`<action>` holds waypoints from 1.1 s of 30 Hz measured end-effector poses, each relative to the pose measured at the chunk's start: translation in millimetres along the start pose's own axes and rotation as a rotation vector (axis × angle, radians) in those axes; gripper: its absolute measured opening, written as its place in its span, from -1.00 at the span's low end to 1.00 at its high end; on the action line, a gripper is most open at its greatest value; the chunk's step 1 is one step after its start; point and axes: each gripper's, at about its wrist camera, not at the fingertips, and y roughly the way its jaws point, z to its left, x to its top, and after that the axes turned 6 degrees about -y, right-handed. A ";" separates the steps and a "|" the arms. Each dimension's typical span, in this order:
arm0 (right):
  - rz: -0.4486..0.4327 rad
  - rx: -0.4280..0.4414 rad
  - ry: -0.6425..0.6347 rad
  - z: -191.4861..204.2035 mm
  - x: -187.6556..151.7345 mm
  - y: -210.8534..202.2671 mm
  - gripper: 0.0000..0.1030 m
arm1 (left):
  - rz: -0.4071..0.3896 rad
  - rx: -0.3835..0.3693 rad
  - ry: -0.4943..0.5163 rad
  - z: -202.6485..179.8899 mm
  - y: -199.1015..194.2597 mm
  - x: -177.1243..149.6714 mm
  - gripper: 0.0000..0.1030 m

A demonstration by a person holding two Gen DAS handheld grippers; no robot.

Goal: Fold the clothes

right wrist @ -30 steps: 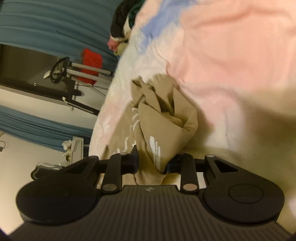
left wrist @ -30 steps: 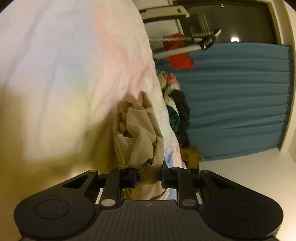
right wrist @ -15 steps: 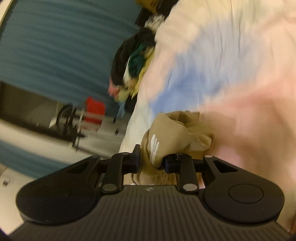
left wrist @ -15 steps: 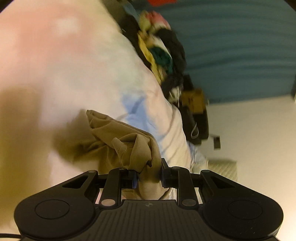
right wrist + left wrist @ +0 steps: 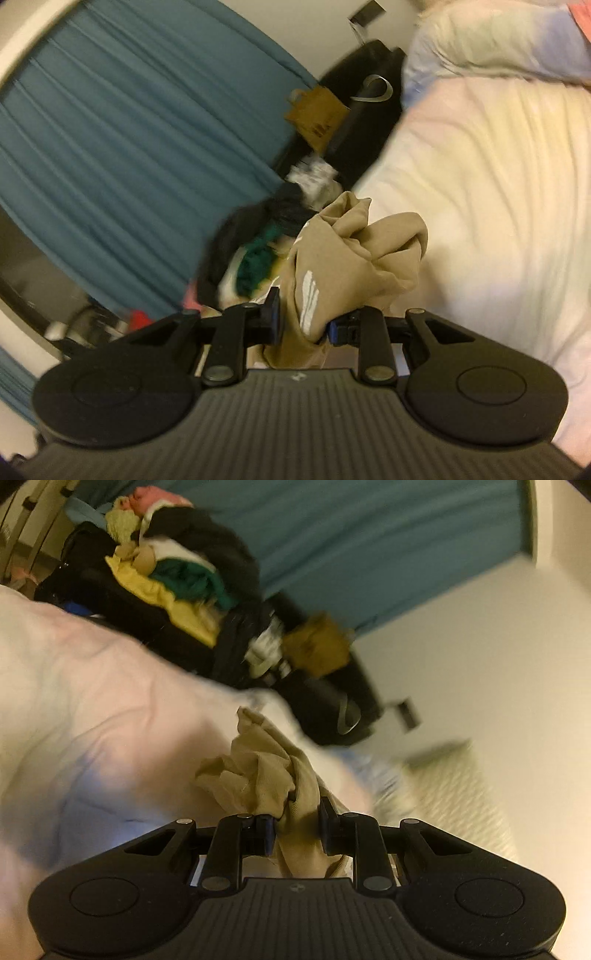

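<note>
A crumpled tan garment (image 5: 258, 775) with a white print (image 5: 308, 295) is held by both grippers above a pastel bedspread (image 5: 92, 701). My left gripper (image 5: 295, 825) is shut on a bunch of the tan cloth. My right gripper (image 5: 304, 319) is shut on another bunch of the same garment (image 5: 354, 251). The cloth hangs below both jaws, and the part under the grippers is hidden. Both views are motion-blurred.
A pile of mixed clothes (image 5: 177, 572) lies on dark luggage (image 5: 332, 705) beside the bed, also in the right wrist view (image 5: 258, 258). A brown paper bag (image 5: 317, 114) stands by it. A teal curtain (image 5: 129, 147) and a white wall (image 5: 498, 646) lie behind.
Both grippers have swung with the tan garment from facing the bedspread toward the clothes pile and curtain. The garment has lifted off the bed. Both grips are unchanged.
</note>
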 end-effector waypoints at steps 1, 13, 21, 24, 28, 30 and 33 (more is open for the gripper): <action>0.018 -0.017 0.004 -12.8 -10.0 4.3 -0.47 | 0.024 0.021 0.019 9.7 4.2 -8.0 -0.53; 0.215 -0.050 0.118 -102.7 -105.0 -40.2 -0.45 | 0.077 0.182 0.221 79.7 -30.3 -67.6 -0.32; 0.206 -0.041 -0.112 -43.5 -72.7 -117.1 -0.45 | -0.013 0.179 0.377 -21.6 -113.1 -88.8 -0.15; 0.169 -0.022 -0.229 -14.8 -62.8 -158.3 -0.45 | -0.059 0.177 0.453 -57.4 -151.5 -109.1 0.08; 0.108 0.009 -0.384 20.7 -59.5 -211.3 0.05 | -0.123 0.176 0.559 -101.8 -203.3 -139.2 0.69; 0.064 0.029 -0.435 33.9 -61.3 -237.9 0.78 | -0.159 0.187 0.616 -116.5 -229.9 -159.3 0.84; 0.007 0.058 -0.533 51.5 -69.7 -275.0 0.74 | -0.215 0.173 0.659 -132.0 -267.4 -188.2 0.99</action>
